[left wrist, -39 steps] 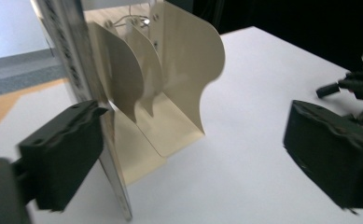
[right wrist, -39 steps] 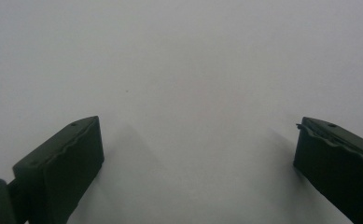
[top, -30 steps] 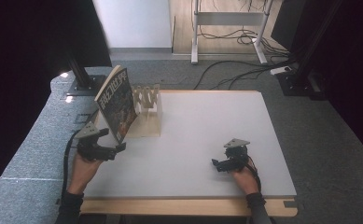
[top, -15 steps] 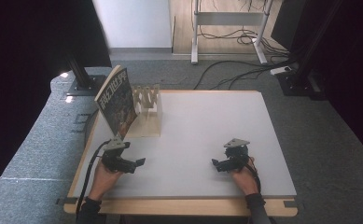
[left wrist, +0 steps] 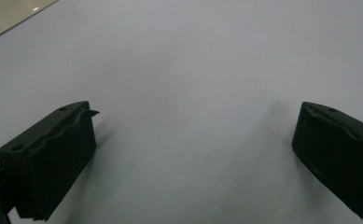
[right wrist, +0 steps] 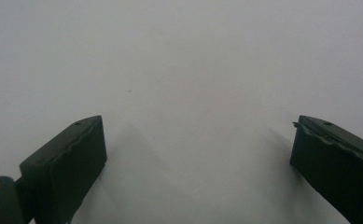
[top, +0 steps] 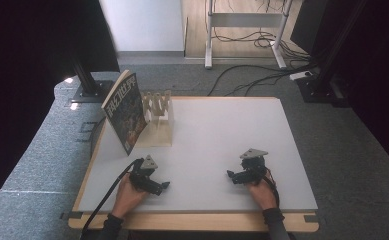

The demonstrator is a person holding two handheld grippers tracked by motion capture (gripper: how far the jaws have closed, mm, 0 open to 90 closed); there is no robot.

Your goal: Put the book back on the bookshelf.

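Observation:
A book (top: 125, 112) with a dark illustrated cover stands tilted against a pale wooden rack (top: 158, 116) at the table's far left. My left gripper (top: 163, 185) rests low over the white tabletop near the front left, well in front of the book. Its jaws stand wide apart with bare table between them in the left gripper view (left wrist: 193, 144). My right gripper (top: 230, 174) lies near the front right, pointing left. It is open too, with nothing between its fingers in the right gripper view (right wrist: 198, 154).
The white table (top: 217, 135) has a wooden front edge (top: 192, 222). Grey carpet surrounds it. Dark stands sit off the far left corner and far right, and cables run across the floor behind.
My left gripper has let go of the book and drawn back toward the front of the table, then shifted right. The book stays leaning on the rack. The right gripper has not moved.

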